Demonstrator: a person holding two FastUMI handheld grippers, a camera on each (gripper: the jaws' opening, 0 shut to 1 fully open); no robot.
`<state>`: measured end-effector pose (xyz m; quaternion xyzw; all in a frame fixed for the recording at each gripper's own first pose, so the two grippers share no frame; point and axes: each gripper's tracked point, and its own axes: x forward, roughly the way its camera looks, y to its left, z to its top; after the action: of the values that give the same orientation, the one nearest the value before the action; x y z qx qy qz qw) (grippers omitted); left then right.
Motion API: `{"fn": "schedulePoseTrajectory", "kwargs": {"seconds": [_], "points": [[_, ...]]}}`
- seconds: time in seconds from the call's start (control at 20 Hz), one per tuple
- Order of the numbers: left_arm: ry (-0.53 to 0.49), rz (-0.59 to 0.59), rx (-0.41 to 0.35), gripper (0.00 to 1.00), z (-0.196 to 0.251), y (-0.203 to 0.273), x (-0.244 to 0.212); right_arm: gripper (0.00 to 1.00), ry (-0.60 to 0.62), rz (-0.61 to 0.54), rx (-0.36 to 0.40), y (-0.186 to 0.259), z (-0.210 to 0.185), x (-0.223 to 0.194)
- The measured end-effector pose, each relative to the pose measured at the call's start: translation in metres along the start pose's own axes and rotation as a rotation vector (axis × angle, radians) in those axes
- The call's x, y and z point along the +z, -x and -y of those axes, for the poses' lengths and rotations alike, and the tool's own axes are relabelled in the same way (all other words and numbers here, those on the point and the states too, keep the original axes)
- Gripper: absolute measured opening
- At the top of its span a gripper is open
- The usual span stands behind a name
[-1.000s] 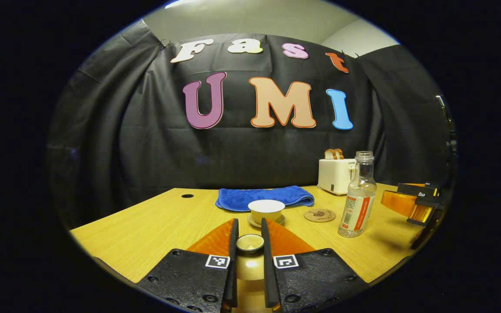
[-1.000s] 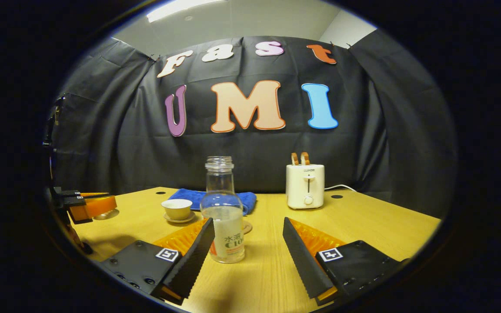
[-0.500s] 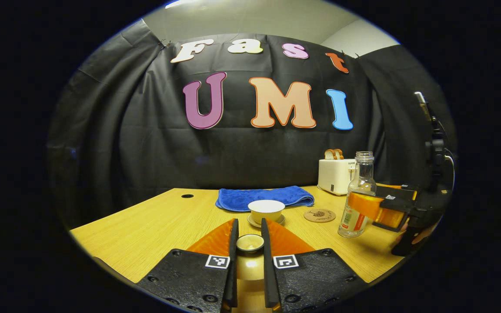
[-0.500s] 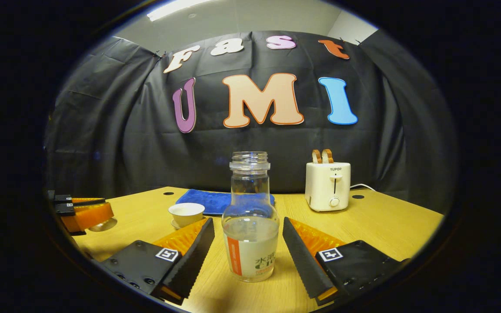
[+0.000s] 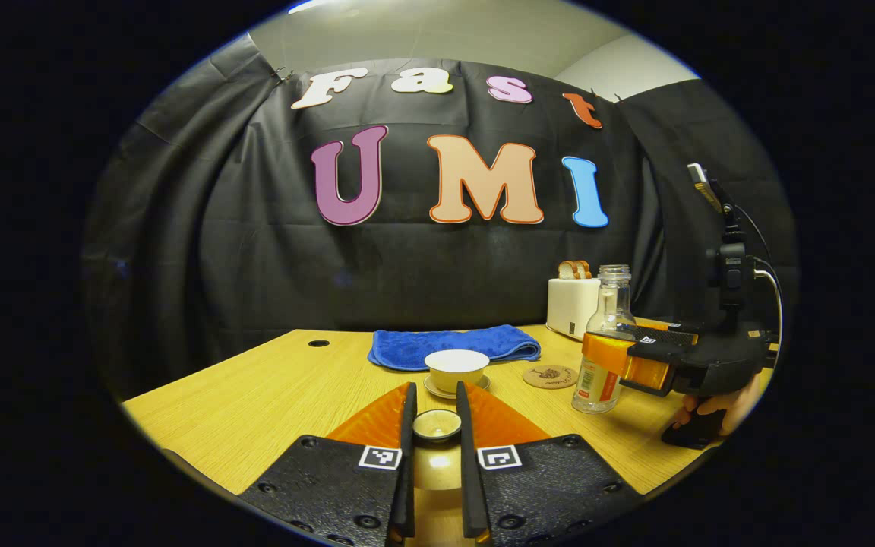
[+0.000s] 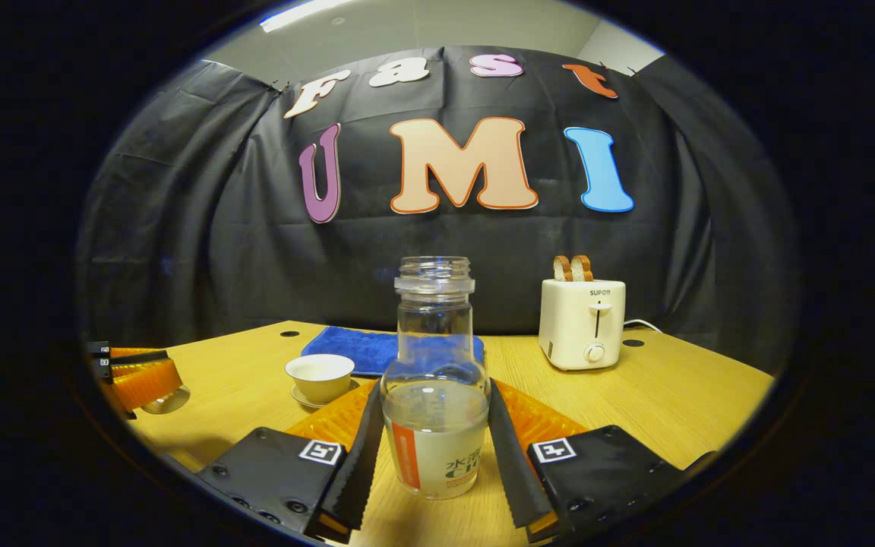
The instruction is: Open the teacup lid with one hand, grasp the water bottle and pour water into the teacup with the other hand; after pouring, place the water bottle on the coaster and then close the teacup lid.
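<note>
While clamped by the right gripper [image 6: 431, 463], water bottle [image 6: 434, 395] upright beside coaster [image 5: 550, 376], toaster [image 6: 582, 323] behind; lid [image 5: 437, 425] pinched in left gripper [image 5: 434, 414], teacup [image 5: 456, 369] uncovered.

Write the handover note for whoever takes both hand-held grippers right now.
Left hand-held gripper: shut on the teacup lid, held off the cup.
Right hand-held gripper: fingers against both sides of the water bottle, which stands upright on the table, uncapped, partly filled.
Teacup: open, on its saucer in front of the blue towel.
Coaster: bare, between teacup and bottle.
Done: lid off, bottle gripped.
Left: lift, pour into the teacup, set the bottle on the coaster, put the lid back.
</note>
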<state>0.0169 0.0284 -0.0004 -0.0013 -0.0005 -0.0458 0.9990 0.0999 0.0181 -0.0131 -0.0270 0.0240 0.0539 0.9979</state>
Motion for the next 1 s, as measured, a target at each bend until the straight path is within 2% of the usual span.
{"fn": "schedulePoseTrajectory", "kwargs": {"seconds": [0.2, 0.45, 0.6, 0.8, 1.0], "points": [[0.000, 0.002, -0.010, 0.22, 0.000, -0.001, 0.001, 0.75, 0.172, -0.042, -0.019, -0.021, -0.009, 0.004], [0.000, -0.001, -0.007, 0.22, -0.007, -0.003, 0.001, 0.75, 0.545, -0.081, -0.021, -0.051, -0.022, 0.001], [-0.001, -0.004, -0.003, 0.22, -0.020, -0.007, 0.000, 0.75, 0.711, -0.126, -0.008, -0.072, -0.027, -0.008], [0.000, -0.006, 0.072, 0.22, -0.061, -0.011, -0.002, 0.75, 0.915, -0.186, 0.023, -0.088, -0.036, -0.020], [0.002, -0.005, 0.112, 0.23, -0.085, -0.010, -0.002, 0.75, 1.087, -0.242, 0.039, -0.098, -0.041, -0.032]]}}
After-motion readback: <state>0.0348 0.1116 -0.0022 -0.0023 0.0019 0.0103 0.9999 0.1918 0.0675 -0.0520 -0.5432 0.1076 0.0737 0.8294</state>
